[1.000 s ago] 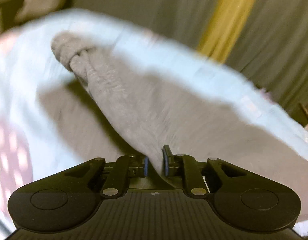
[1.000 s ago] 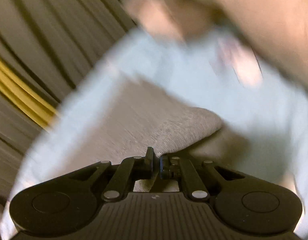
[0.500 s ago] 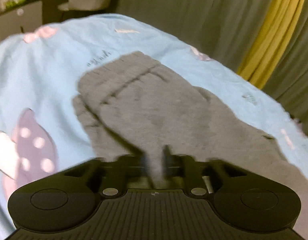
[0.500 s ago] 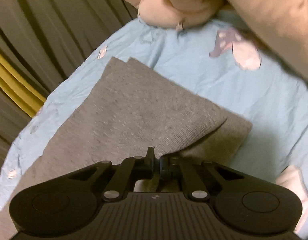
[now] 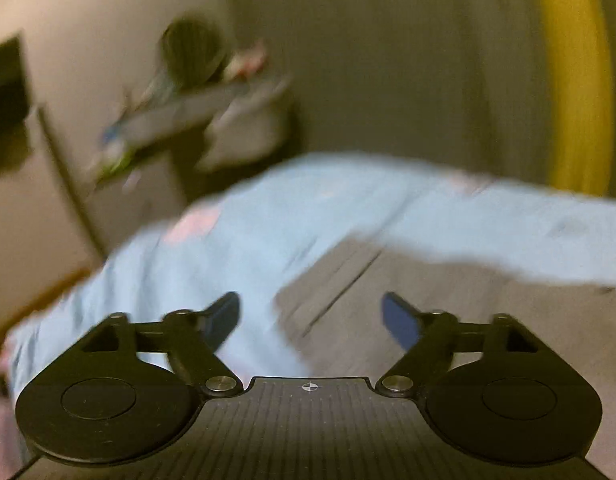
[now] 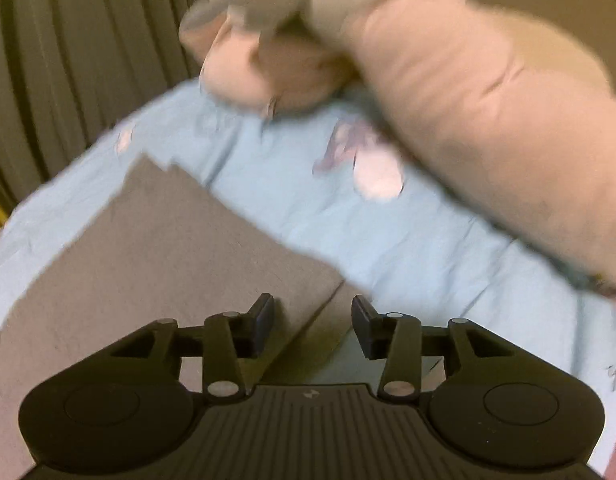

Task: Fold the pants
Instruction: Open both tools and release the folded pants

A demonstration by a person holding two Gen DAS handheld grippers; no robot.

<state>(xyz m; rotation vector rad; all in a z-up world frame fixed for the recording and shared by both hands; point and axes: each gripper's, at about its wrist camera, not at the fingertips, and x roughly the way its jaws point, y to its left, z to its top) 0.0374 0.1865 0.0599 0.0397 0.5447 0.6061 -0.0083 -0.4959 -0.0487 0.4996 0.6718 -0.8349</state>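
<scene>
Left wrist view, blurred by motion: at far left a pale wall and cluttered furniture [image 5: 179,120] are seen only as smears and cannot be identified more closely. Across the middle a bed covered by a light blue sheet with pink printed motifs [image 5: 267,220] is shown, and to the right of centre the grey knitted pants [image 5: 448,300] are seen lying flat on that sheet. The left gripper [image 5: 311,318] is shown with its blue-padded fingers [image 5: 223,318] spread wide, its jaws having just been opening; nothing is held between them, and the pants lie beyond and below the gap. At far right a yellow curtain strip [image 5: 576,80] is seen against dull olive drapes. Right wrist view: olive pleated curtains [image 6: 67,60] fill the upper left. Below them the grey pants [image 6: 147,248] are seen folded on the blue sheet [image 6: 388,240], a layered edge running down toward the right gripper [image 6: 312,320]. Its dark fingers [image 6: 263,320] are parted to a moderate gap, its jaws having just been opening, and no cloth is pinched. At upper right a pink, soft, plush-like mass [image 6: 468,100] lies on the bed, well apart from the pants.
</scene>
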